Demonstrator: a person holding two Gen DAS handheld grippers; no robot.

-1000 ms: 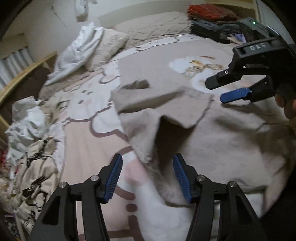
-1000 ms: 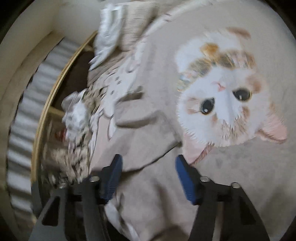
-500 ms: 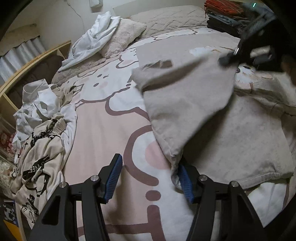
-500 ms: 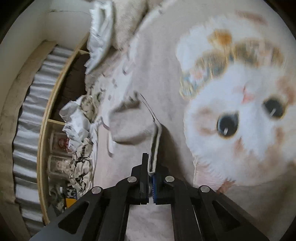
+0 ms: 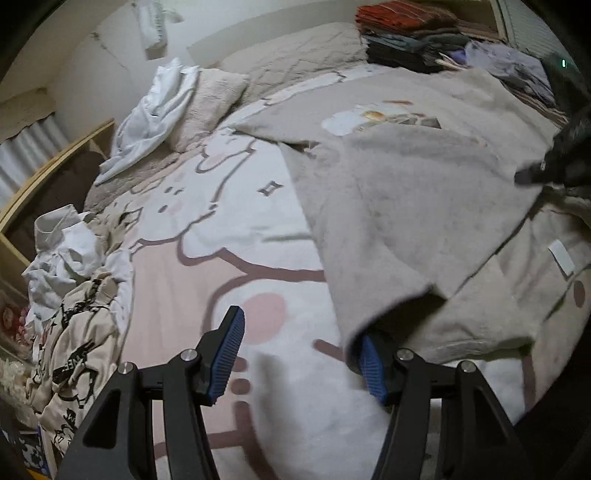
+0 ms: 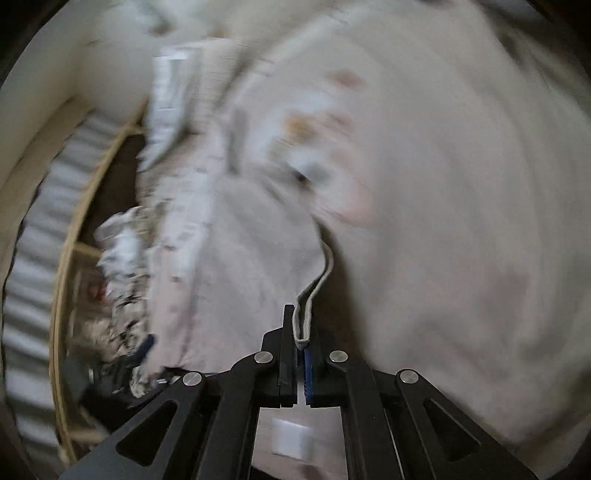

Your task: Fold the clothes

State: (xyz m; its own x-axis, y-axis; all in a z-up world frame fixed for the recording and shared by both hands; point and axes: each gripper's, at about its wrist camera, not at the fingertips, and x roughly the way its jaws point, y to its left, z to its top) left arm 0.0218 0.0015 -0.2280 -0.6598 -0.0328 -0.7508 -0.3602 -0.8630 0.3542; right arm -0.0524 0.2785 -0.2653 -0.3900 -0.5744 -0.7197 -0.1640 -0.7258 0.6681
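beige garment [image 5: 406,206] hem pinched in right gripper [image 6: 302,334] jaws; left gripper [image 5: 299,354] jaws spread.

The bed [image 5: 229,258] had a pink and white cartoon blanket on top. A big grey sweater [image 5: 406,206] lay spread on the right side. A heap of white and cream clothes [image 5: 70,295] sat at the left edge. A white shirt [image 5: 151,110] lay against a fluffy pillow [image 5: 210,99] at the far end. Folded clothes [image 5: 410,33] were stacked in the far corner.
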